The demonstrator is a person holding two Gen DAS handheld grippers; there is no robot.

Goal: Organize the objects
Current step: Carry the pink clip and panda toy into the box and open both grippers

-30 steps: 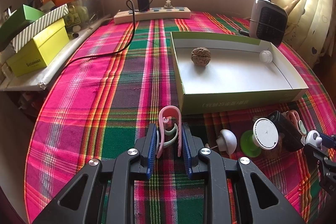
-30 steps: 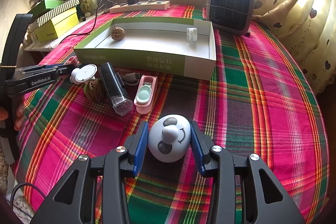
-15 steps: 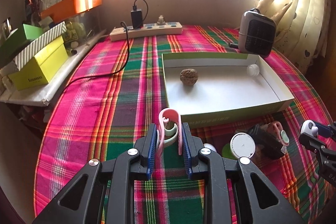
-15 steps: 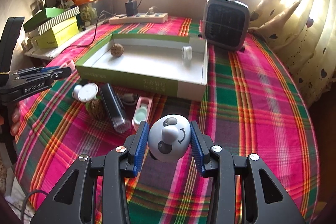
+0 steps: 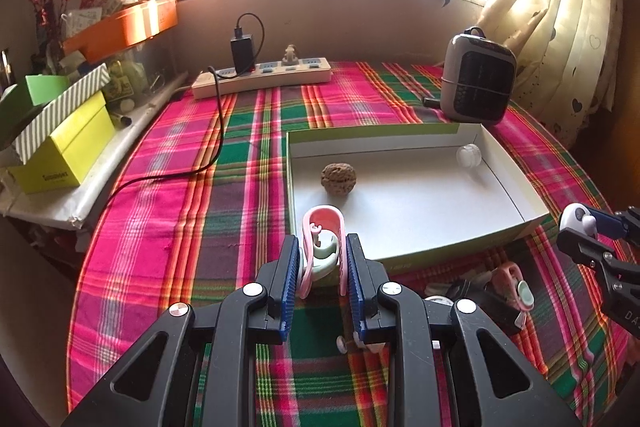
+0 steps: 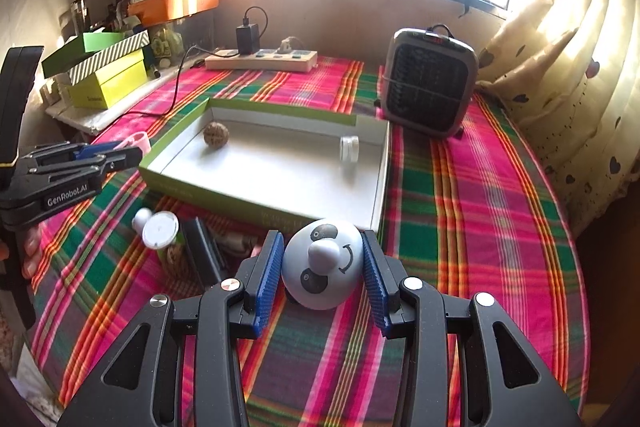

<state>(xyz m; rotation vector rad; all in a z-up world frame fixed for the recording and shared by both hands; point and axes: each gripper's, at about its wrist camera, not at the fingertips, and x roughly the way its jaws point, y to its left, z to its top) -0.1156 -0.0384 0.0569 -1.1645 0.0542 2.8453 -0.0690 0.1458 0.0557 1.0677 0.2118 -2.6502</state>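
left tool (image 5: 322, 261) is tilted downward over the bench (image 5: 168, 211), which is covered in a plaid cloth, and is raised off it. its blue pads (image 5: 289, 273) are clamped on a pink clip (image 5: 320, 227) with a pale green inner piece. the clip's loop stands in front of the near left corner of the open box (image 5: 516, 187). seen from the right wrist, a person's fingertips (image 6: 30, 255) show under this tool's handle at the left edge.

inside the box, a walnut (image 5: 338, 178) sits toward the left and a small white round piece (image 5: 468, 155) lies in the far right corner, well apart from each other.

in front of the box's near wall, on the cloth, lies a cluster of loose things: a white mushroom-shaped knob (image 6: 142, 218), a white round lid (image 6: 160, 229), a second walnut (image 6: 178, 259) under the lid, a black bar-shaped item (image 6: 204, 255), and a pink and green case (image 5: 516, 283).

right tool (image 6: 322, 265) is tilted downward likewise, just short of the box's near right corner. its pads are clamped on a white dome with a panda face (image 6: 322, 263), held clear of the cloth.

further back stand stacked boxes (image 5: 60, 143) at left, a power strip (image 5: 262, 77) with a black charger, and a small heater (image 5: 476, 79) touching the box's far right corner.
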